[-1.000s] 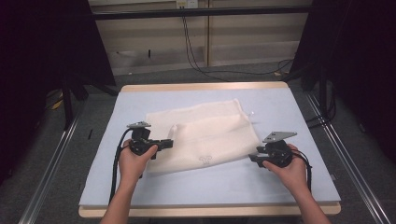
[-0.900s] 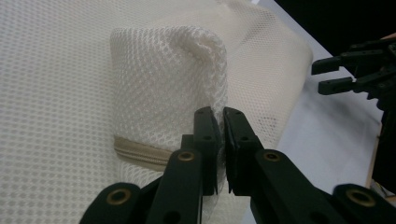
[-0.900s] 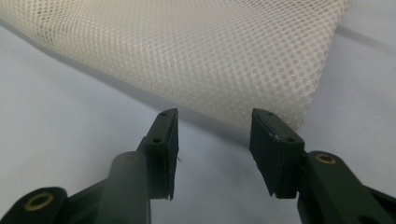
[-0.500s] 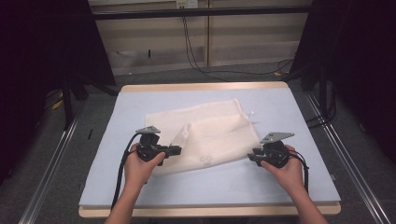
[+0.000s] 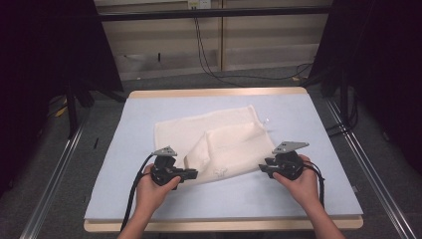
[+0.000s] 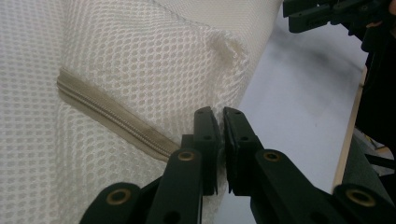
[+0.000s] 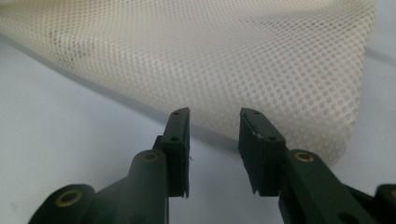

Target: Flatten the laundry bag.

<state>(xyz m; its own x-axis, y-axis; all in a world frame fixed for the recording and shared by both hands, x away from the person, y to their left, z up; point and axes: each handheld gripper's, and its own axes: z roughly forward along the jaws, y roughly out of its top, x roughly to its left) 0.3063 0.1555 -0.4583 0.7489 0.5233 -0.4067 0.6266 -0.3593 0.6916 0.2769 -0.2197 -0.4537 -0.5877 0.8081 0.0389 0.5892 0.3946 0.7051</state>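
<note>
Bag: cream mesh bag (image 5: 214, 147) lies mid-desk on the pale blue mat (image 5: 318, 129); near-left part lifted and folded over toward the middle.
Zip: a beige zipper (image 6: 112, 119) runs slantwise across the mesh just ahead of the left jaws.
Left gripper (image 5: 191, 174): jaws pressed together, pinching the bag's near-left edge; mesh sits between them in the left gripper view (image 6: 218, 140).
Right gripper (image 5: 262, 168): jaws partly spread, nothing between them; the bag's near edge lies just ahead, not touching, in the right gripper view (image 7: 214, 140). They closed some, then have just reopened a little.
Change: since 1 s ago the left hand (image 5: 152, 191) has carried its corner inward and a bit toward the near edge, so the fold has grown taller. Right hand (image 5: 301, 181) has hardly shifted.
Meaning: looks like folding or turning the bag, 1 side in hand. The right side has no hold yet; that grip likely comes next.
Risk: the thin mesh edge may slip past the right jaws.
</note>
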